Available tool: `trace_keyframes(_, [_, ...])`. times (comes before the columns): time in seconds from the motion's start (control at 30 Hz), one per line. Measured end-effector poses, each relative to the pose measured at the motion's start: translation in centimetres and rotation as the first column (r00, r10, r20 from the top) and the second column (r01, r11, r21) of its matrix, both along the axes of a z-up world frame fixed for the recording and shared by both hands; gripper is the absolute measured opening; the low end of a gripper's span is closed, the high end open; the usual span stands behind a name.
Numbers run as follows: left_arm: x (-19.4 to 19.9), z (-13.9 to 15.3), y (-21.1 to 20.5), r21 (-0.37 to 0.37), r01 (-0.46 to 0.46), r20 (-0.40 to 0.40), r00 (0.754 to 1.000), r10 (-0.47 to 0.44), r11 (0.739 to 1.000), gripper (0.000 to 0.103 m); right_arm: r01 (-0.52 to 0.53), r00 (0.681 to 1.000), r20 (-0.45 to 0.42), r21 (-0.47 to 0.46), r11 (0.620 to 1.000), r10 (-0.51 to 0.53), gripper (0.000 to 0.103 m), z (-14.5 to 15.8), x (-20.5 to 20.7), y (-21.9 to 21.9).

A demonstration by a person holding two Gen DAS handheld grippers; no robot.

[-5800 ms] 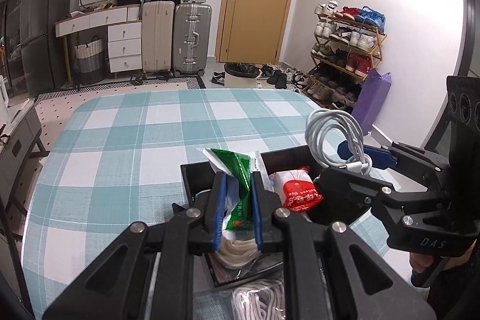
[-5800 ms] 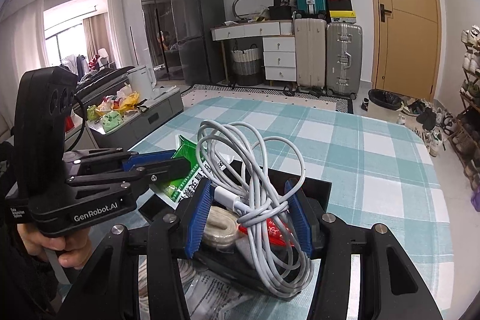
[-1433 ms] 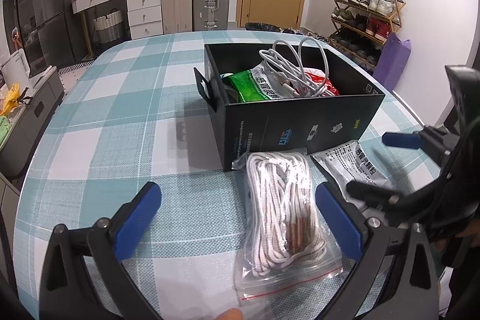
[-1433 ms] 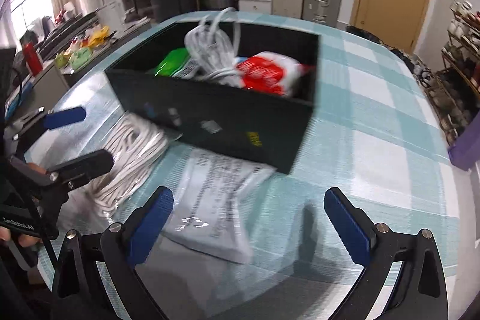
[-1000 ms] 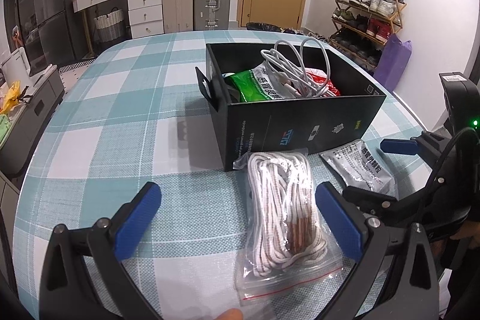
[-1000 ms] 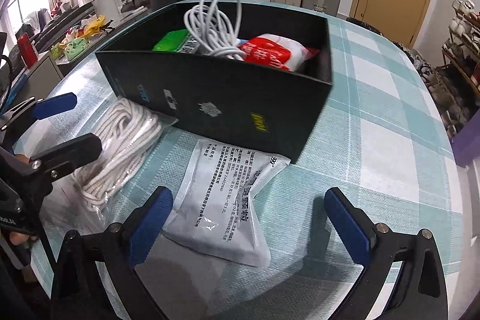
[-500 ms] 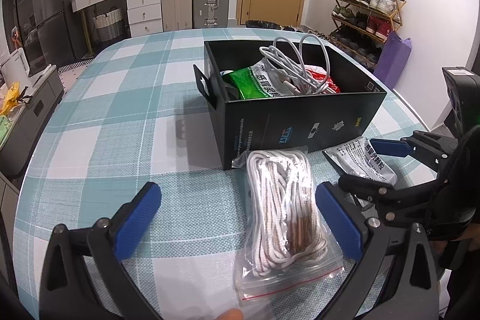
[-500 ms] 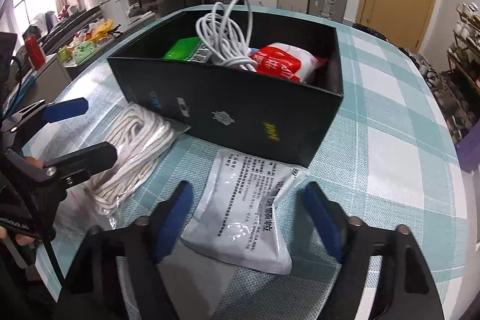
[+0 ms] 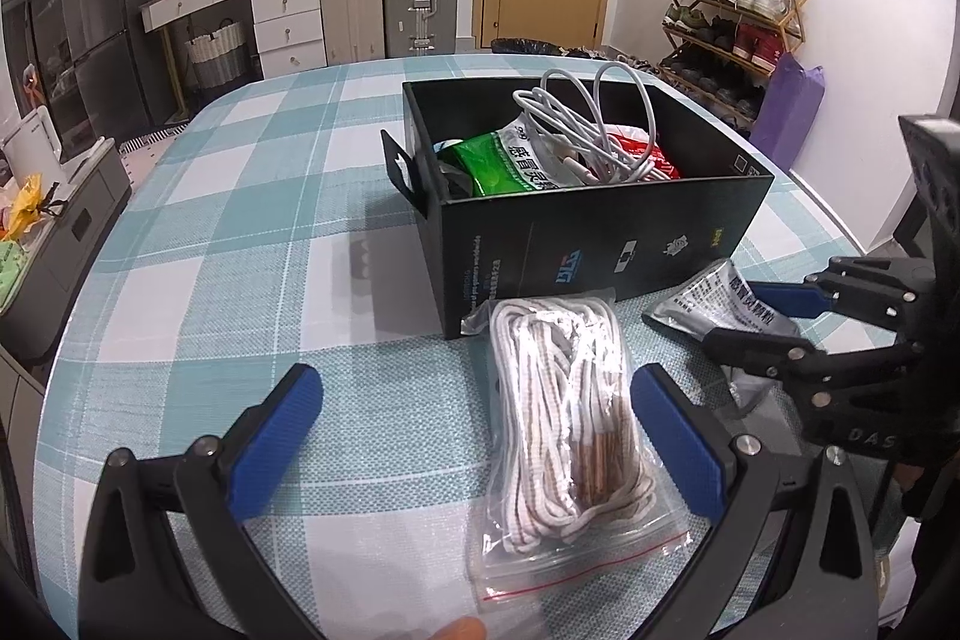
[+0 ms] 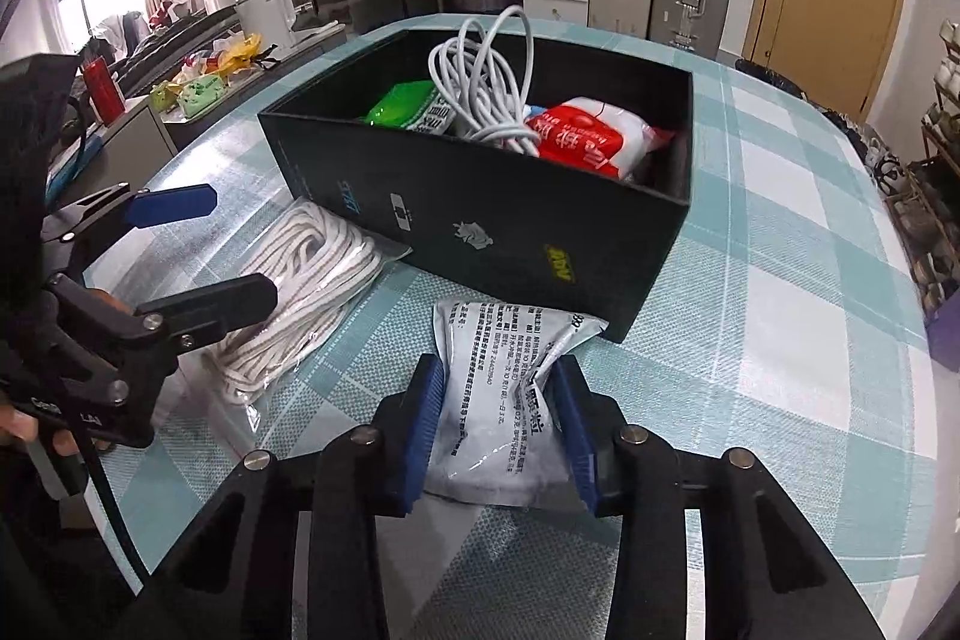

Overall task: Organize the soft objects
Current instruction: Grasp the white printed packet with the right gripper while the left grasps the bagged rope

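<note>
A: Black cardboard, one box point(image 10: 480, 220), standing out on the teal-and-white checked tablecloth point(image 9: 252, 244). How many things are in it?

B: Three that can be told apart: one green packet point(image 10: 402, 103), one coil of white cable point(image 10: 486, 82) looping above the rim, and one red-and-white packet point(image 10: 591, 136) at the box's right end.

A: And outside the box?

B: Two. One clear zip bag of white rope point(image 9: 567, 412) lies against the box's near wall, toward its left corner. One silver-white sachet point(image 10: 510, 388) with black print lies just beside it, its far tip touching the near wall toward the right corner.

A: The tongs?

B: Two grippers. The right gripper point(image 10: 498, 424) is clenched on the sachet, both blue pads pressed into its sides so the foil puckers between them. The left gripper point(image 9: 474, 436) is released, jaws spread wide; the rope bag sits between them, nearer the right-hand pad, neither pad pressing on it.

A: Anything else near the near edge?

B: A fingertip point(image 9: 459, 628) pokes in at the bottom of the left view.
</note>
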State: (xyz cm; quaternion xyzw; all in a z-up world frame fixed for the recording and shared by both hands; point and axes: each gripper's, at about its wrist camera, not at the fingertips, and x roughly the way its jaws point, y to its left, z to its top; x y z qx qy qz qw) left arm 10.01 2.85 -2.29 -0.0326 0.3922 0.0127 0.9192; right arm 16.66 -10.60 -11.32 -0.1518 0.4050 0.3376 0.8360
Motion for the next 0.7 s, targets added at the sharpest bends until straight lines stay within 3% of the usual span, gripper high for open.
trace_keyframes(0.57, [0.5, -0.8, -2.6, 0.012, 0.049, -0.092, 0.995, -0.047, 0.999, 0.103, -0.021, 0.999, 0.045, 0.035, 0.999, 0.02, 0.038, 2.2, -0.8, -0.7])
trace_keyframes(0.67, [0.5, -0.9, -3.0, 0.002, 0.073, -0.102, 0.992, -0.073, 0.997, 0.097, -0.022, 0.999, 0.046, 0.038, 0.999, 0.02, 0.038, 2.3, -0.8, -0.8])
trace_keyframes(0.7, [0.5, -1.0, -3.2, 0.0, 0.081, -0.104, 0.991, -0.08, 0.997, 0.09, -0.02, 0.999, 0.046, 0.039, 0.999, 0.018, 0.038, 2.3, -0.8, -0.9])
